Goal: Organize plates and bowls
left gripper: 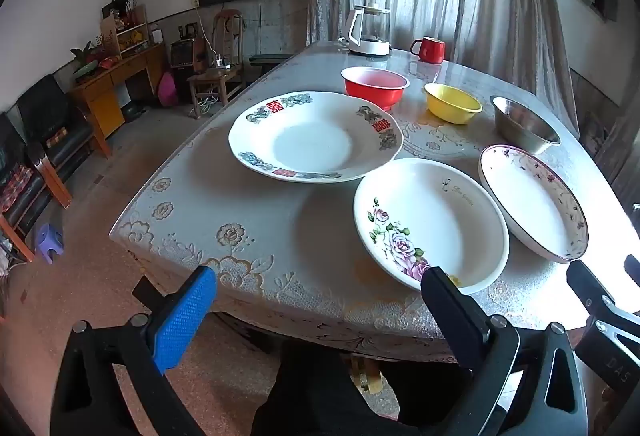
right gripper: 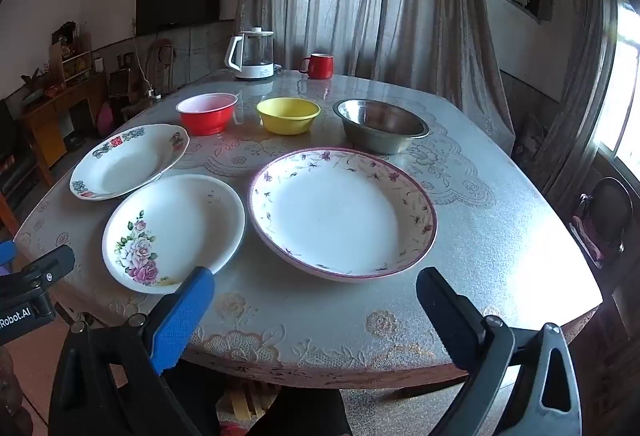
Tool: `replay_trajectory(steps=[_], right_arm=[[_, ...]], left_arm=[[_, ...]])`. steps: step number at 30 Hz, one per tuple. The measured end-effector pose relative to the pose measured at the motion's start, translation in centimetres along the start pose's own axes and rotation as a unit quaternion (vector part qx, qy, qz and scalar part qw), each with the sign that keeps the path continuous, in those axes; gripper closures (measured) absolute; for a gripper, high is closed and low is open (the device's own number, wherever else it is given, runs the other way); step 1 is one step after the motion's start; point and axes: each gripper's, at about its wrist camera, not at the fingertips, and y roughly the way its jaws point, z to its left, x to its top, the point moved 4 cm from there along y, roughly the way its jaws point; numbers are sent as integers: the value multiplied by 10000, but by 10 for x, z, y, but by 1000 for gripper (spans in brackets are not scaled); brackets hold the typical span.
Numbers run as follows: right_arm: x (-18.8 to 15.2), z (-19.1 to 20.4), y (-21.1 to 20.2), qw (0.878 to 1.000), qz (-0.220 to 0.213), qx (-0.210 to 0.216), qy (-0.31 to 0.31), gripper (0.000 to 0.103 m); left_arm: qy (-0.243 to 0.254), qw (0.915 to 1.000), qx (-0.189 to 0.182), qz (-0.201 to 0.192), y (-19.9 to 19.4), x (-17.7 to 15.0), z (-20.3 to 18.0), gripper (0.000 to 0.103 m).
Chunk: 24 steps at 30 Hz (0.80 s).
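Three plates lie on the table: a plate with red and blue rim marks (left gripper: 316, 138) (right gripper: 128, 162) at the left, a rose plate (left gripper: 430, 222) (right gripper: 174, 230) in the middle, and a purple-rimmed plate (left gripper: 534, 202) (right gripper: 342, 212) at the right. Behind them stand a red bowl (left gripper: 375, 86) (right gripper: 207, 113), a yellow bowl (left gripper: 452, 103) (right gripper: 288, 115) and a steel bowl (left gripper: 524, 124) (right gripper: 380, 125). My left gripper (left gripper: 320, 290) is open and empty before the table's front edge, near the rose plate. My right gripper (right gripper: 314, 286) is open and empty just in front of the purple-rimmed plate.
A glass kettle (left gripper: 370, 30) (right gripper: 254, 54) and a red mug (left gripper: 429, 50) (right gripper: 318, 66) stand at the table's far edge. The table (left gripper: 240, 204) has a lace-patterned cover. Chairs and a wooden desk (left gripper: 116, 84) stand on the floor to the left.
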Motion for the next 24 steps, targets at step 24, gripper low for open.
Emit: replay_trajectory(steps=[24], right_arm=[[0, -2, 0, 9997, 57, 184, 155, 0]], left_arm=[[90, 9999, 35, -111, -6, 2, -2, 0]])
